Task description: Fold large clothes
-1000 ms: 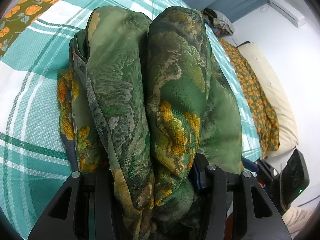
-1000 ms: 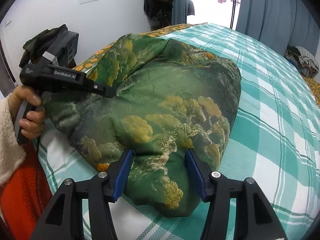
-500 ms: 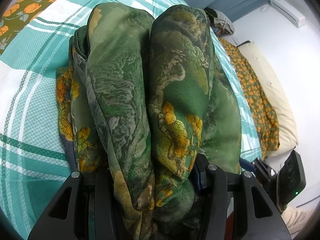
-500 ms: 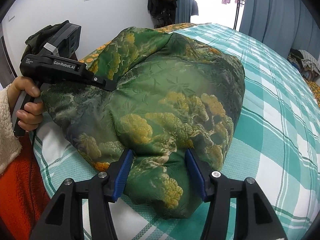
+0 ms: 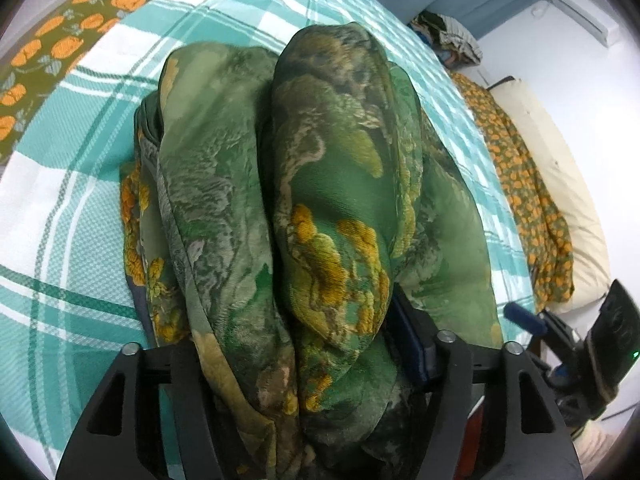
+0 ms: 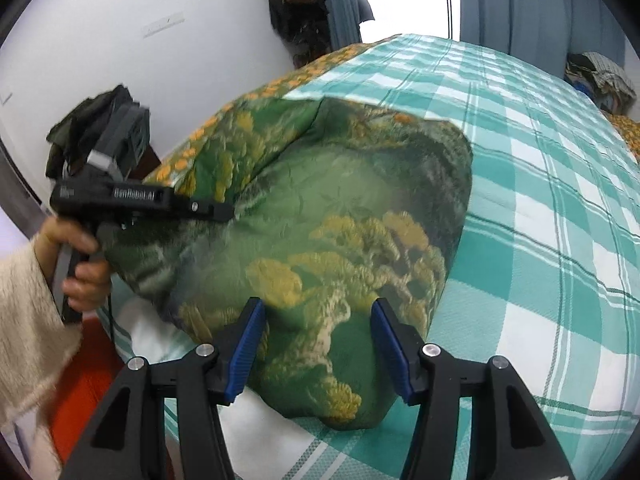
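A green garment (image 5: 320, 160) with yellow and orange patterning lies bunched in thick folds on the teal plaid bed cover (image 5: 60, 220). My left gripper (image 5: 296, 340) has two fat folds filling the gap between its jaws, which are opening; the cloth still touches the blue right pad (image 5: 408, 340) and hides the left one. In the right wrist view the garment (image 6: 340, 200) bulges up as a rounded bundle. My right gripper (image 6: 316, 320) is shut on its near edge, blue pads on either side. The left gripper (image 6: 224, 212) bites into the bundle's left corner.
The bed cover (image 6: 540, 160) stretches far to the right. A person's hand (image 6: 80, 264) in a cream sleeve holds the left gripper near a white wall. An orange-flowered sheet (image 5: 532, 200) and a cream pillow (image 5: 572, 208) lie at the bed's side. Clothes are piled by blue curtains (image 6: 600, 72).
Both grippers have risen with the garment, lifting the bundle off the bed. The left gripper's jaws stand wider than before, and more of its blue right pad shows.
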Available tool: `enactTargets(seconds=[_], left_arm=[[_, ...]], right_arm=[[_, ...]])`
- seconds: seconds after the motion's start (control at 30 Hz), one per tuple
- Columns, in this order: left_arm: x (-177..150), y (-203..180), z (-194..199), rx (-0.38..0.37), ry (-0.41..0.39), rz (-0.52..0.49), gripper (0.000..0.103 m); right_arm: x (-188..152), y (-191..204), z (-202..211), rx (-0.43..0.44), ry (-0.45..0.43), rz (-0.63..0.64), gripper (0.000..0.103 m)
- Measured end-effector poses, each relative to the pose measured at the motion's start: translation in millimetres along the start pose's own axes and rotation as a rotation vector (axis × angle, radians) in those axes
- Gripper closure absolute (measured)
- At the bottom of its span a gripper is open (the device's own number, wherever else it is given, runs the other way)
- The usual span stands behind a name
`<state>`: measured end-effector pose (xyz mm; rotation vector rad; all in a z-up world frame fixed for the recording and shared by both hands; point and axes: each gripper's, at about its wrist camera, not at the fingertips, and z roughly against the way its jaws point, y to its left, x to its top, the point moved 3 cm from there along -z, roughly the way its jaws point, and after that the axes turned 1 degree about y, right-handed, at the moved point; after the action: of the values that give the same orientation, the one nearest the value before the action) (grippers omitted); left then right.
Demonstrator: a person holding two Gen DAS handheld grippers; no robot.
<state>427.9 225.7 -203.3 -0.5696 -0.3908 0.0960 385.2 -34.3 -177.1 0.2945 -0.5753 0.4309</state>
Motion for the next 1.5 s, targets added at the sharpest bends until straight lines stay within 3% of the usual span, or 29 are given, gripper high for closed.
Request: enactTargets(seconds=[0.1, 0.23, 0.33, 0.4, 0.5, 0.6, 0.73, 0.8, 0.9, 1.0, 1.13, 1.17, 1.27, 1.4, 1.5], left_arm=[[-2.3, -8.2, 10.8, 0.022, -0.019, 0.006, 0.031], [-4.8, -11.8, 50.4, -0.023, -0.1, 0.019, 0.029], [-8.7, 6.9, 75.3, 0.001, -0.186, 0.031, 0.017], [-12.0, 29.6, 78.3, 0.029, -0.209, 0.068, 0.017], [-16.1, 64.0, 69.2, -0.045, -0.206, 0.181, 0.017], [-20.1, 87.5, 50.0, -0.094, -0.196, 0.262, 0.016], [-16.8, 101.7, 20.1, -0.222, -0.133, 0.318, 0.012], [-8.8, 98.5, 9.2, -0.297, -0.119, 0.308, 0.01], [1.0, 87.1, -1.7, -0.352, -0.115, 0.283, 0.003], [11.0, 64.7, -12.6, -0.293, -0.089, 0.208, 0.001], [19.3, 41.6, -39.9, -0.102, -0.004, 0.092, 0.0], [20.3, 40.1, -43.4, -0.088, 0.004, 0.088, 0.0], [25.3, 43.6, -45.9, -0.105, 0.037, 0.128, 0.002], [26.9, 38.5, -47.5, -0.093, 0.043, 0.104, 0.005], [24.2, 34.6, -47.1, -0.1, 0.04, 0.104, 0.005]], right_arm=[[7.6, -1.1, 6.1, -0.003, -0.029, -0.007, 0.045], [19.5, -3.9, 17.8, 0.006, -0.087, -0.017, 0.045], [32.1, -0.9, 15.9, 0.011, -0.099, -0.005, 0.045], [42.0, 4.9, 10.5, 0.023, -0.103, 0.008, 0.045], [54.6, 20.3, -9.7, 0.083, -0.087, 0.032, 0.045], [57.5, 40.7, -50.7, 0.145, 0.012, 0.065, 0.045], [50.3, 68.5, -91.1, 0.04, 0.064, 0.199, 0.045], [48.6, 74.5, -99.8, 0.017, 0.071, 0.214, 0.045], [51.2, 74.3, -104.2, 0.014, 0.083, 0.201, 0.045], [51.3, 73.0, -106.2, 0.007, 0.089, 0.199, 0.046], [52.2, 77.9, -109.2, -0.023, 0.082, 0.211, 0.046], [52.7, 78.3, -109.8, -0.026, 0.079, 0.211, 0.046], [52.4, 77.9, -99.6, -0.031, 0.06, 0.221, 0.046], [51.0, 48.1, -48.6, 0.109, -0.014, 0.099, 0.041], [34.7, -17.6, -15.6, 0.108, -0.075, -0.121, 0.02]])
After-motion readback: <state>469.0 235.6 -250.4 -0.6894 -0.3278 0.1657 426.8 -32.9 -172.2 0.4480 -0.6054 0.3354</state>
